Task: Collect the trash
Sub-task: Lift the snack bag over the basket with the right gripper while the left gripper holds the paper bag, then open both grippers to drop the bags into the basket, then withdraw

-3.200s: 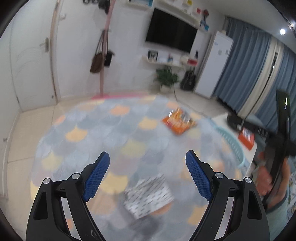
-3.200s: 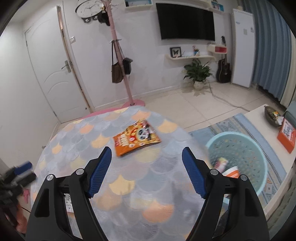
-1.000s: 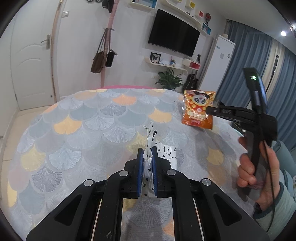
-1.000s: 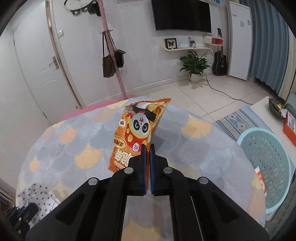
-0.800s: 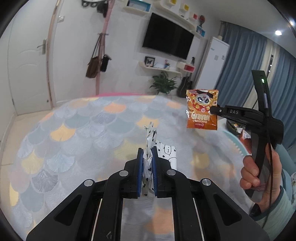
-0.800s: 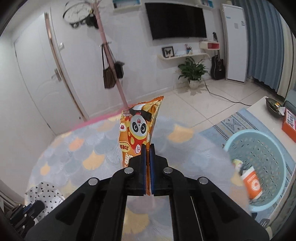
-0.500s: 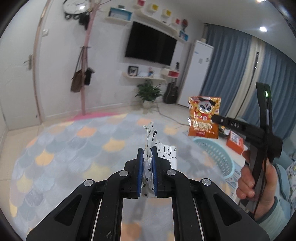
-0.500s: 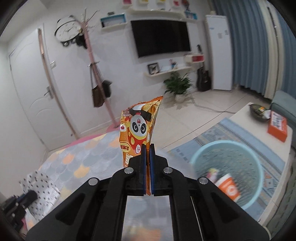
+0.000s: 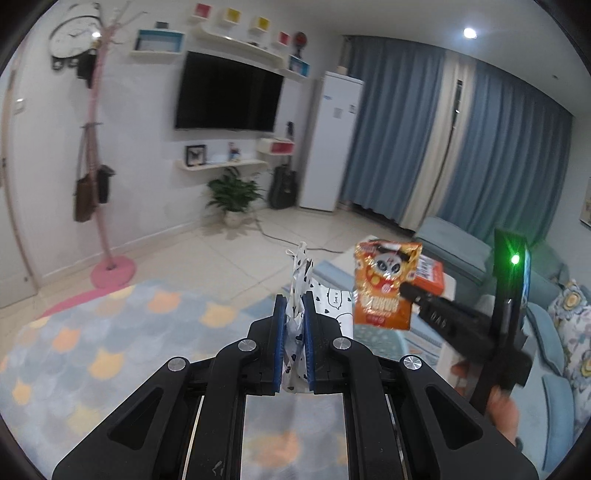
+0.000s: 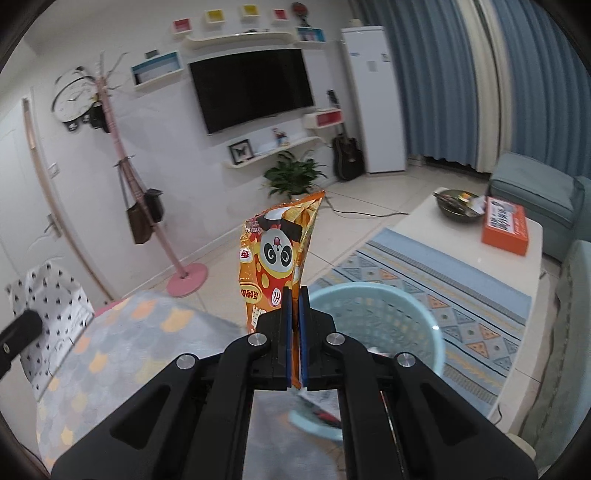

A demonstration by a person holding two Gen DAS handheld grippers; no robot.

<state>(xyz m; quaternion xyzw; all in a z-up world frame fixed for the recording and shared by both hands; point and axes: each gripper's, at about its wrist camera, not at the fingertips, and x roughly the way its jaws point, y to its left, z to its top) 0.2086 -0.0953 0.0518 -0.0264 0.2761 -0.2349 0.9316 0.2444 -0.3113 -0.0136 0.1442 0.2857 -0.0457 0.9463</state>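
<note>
Both light, crinkly and likely slippery, the panda snack bag (image 10: 275, 254) pinched by the right gripper (image 10: 294, 325) and the dotted paper bag (image 9: 300, 280) pinched by the left gripper (image 9: 294, 332) suit edge grips.

White walls w/ a black TV (image 9: 227, 98) at the far side, small shelves (image 10: 236, 37) above it. A pink coat stand (image 9: 99, 177) w/ bags stands left, near a round clock (image 9: 72, 37). Blue curtains (image 9: 461, 147) cover the right side, next to a white fridge (image 10: 373, 99). Floor is pale tiles, w/ a scale-pattern rug (image 9: 92, 350) near. A ceiling light (image 9: 469, 33) is on.
</note>
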